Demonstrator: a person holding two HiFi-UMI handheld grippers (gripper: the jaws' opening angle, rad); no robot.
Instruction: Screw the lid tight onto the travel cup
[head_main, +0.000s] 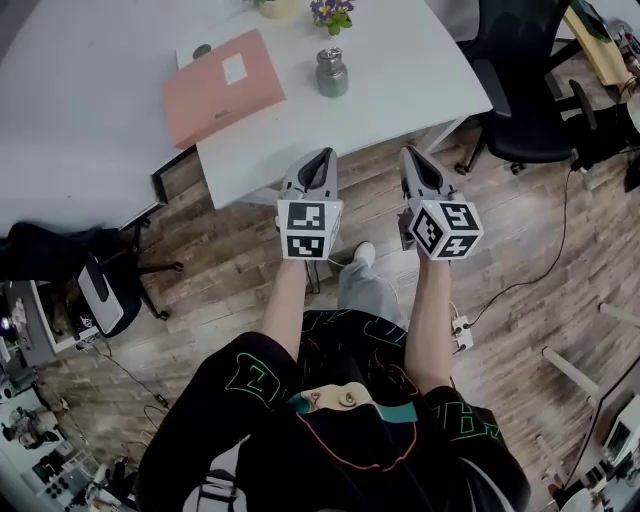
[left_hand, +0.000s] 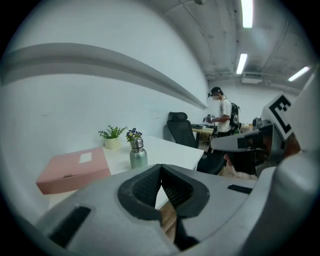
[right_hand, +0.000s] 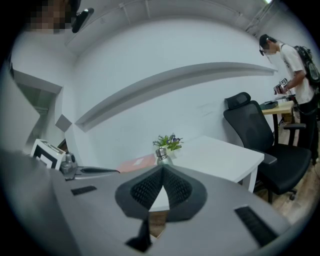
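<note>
Head view with both gripper views. The left gripper (left_hand: 161, 172) and the right gripper (right_hand: 163, 170) are held side by side over the wooden floor (head_main: 520, 260), short of the near edge of the white table (head_main: 420, 60), both pointing toward it. On each gripper the two ribbed pads meet at the tips, so the jaws are fully together with nothing between them.

The task's thing, the steel travel cup (head_main: 332, 72), stands upright on the table, ahead of both grippers and well apart from them. Its lid (left_hand: 137, 145) sits on top of it; how tightly it is seated cannot be told, and what the cup holds is hidden.

Left of the cup lies a flat pink box (head_main: 222, 85), shut, with a small white label (head_main: 234, 68) on its top; its contents are out of sight. Just behind the cup stands a small plant with purple flowers (head_main: 332, 14), its own pot not visible. Beside that, a pale pot (left_hand: 112, 143) holds a green leafy plant (left_hand: 113, 132).

A black office chair (head_main: 525, 90) stands at the table's right end. In the background another person (left_hand: 222, 112) stands at a further desk (right_hand: 280, 107).
</note>
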